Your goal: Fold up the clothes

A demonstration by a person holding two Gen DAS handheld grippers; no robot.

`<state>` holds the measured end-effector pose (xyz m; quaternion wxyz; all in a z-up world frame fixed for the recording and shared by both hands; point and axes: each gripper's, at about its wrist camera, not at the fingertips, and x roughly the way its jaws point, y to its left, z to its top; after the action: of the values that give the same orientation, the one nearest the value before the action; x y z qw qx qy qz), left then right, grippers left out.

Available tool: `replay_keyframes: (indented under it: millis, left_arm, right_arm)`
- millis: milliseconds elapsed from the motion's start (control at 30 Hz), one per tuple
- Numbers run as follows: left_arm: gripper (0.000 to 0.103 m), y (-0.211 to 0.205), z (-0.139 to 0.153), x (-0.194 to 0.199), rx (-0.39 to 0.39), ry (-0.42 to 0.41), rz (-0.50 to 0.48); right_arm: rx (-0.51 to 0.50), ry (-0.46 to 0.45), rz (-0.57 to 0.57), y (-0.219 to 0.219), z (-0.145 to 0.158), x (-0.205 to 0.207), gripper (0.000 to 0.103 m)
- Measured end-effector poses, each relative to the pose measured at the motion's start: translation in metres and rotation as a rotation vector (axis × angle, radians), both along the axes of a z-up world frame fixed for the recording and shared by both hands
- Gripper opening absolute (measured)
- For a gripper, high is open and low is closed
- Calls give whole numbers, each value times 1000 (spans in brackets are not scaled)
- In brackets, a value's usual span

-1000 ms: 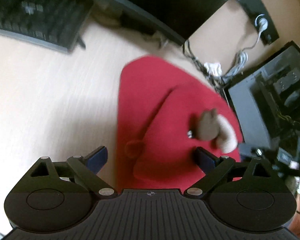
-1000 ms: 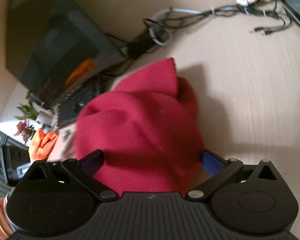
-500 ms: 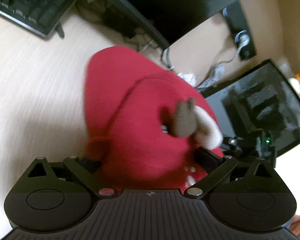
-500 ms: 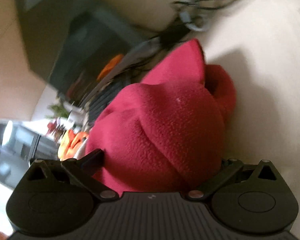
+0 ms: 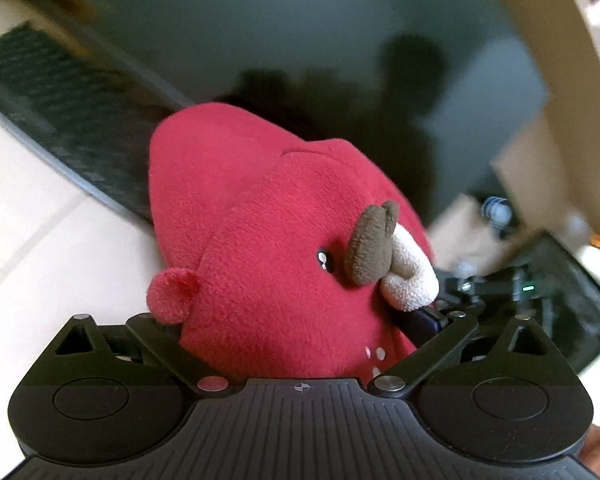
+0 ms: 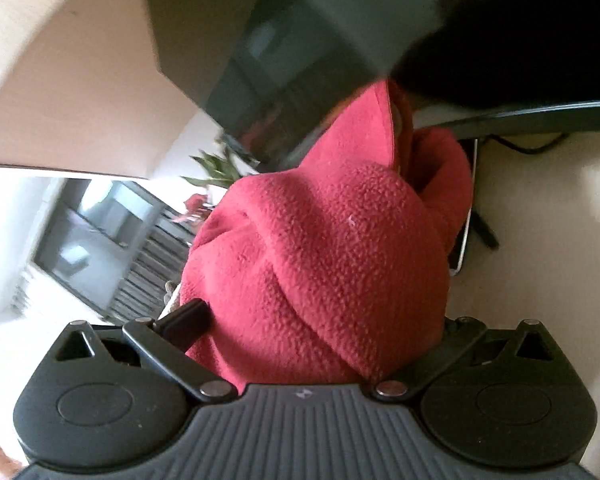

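Note:
A red fleece garment (image 5: 260,220), bunched into a thick bundle, fills the space between the spread fingers of my left gripper (image 5: 290,320). It carries a small round red ear, a black eye and a brown and cream patch (image 5: 384,256). The left finger is hidden behind the fleece, and only the right blue pad (image 5: 424,320) shows. In the right wrist view the same garment (image 6: 332,240) sits between the wide-apart fingers of my right gripper (image 6: 318,318). The bundle is held up off the desk between the two grippers, which face each other.
A dark monitor (image 5: 300,20) stands close behind the bundle, with a black keyboard (image 5: 60,112) on the pale desk (image 5: 40,280) at the left. The right gripper's body (image 5: 500,288) shows at the right. The right wrist view shows a monitor (image 6: 500,20) and a plant (image 6: 216,164).
The garment lay on the desk a second ago. Both grippers closed in around it and raised it, tilting upward towards the monitor. Finger spacing looks unchanged.

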<state>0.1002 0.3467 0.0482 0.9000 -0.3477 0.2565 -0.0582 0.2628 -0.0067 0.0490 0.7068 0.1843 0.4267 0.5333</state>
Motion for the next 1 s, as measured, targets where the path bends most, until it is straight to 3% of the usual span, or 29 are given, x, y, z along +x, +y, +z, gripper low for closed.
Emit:
replay_keyframes:
  millis: [233, 300, 433, 533, 600, 733, 800, 1000]
  left_arm:
    - [100, 0, -2, -28, 123, 116, 88]
    - [100, -13, 10, -49, 236, 114, 110]
    - [100, -54, 12, -61, 331, 140, 68]
    - [100, -84, 11, -67, 388, 164, 30]
    - [100, -105, 1, -66, 425, 202, 5]
    - [100, -148, -16, -68, 644, 228, -39]
    - [100, -156, -22, -66, 695, 227, -36]
    - [102, -137, -34, -58, 686, 179, -41]
  right_arm:
    - [-121, -94, -12, 32, 1, 9, 103]
    - [-159, -136, -16, 37, 3, 7, 103]
    - [-250, -388, -3, 2, 31, -51, 103]
    - [-310, -494, 42, 0, 31, -89, 103]
    - [-415, -586, 71, 4, 16, -110, 103]
    - [-577, -765, 77, -6, -21, -146, 103]
    - [-579, -750, 50, -13, -23, -149, 103]
    - [-572, -717, -43, 6, -39, -139, 103]
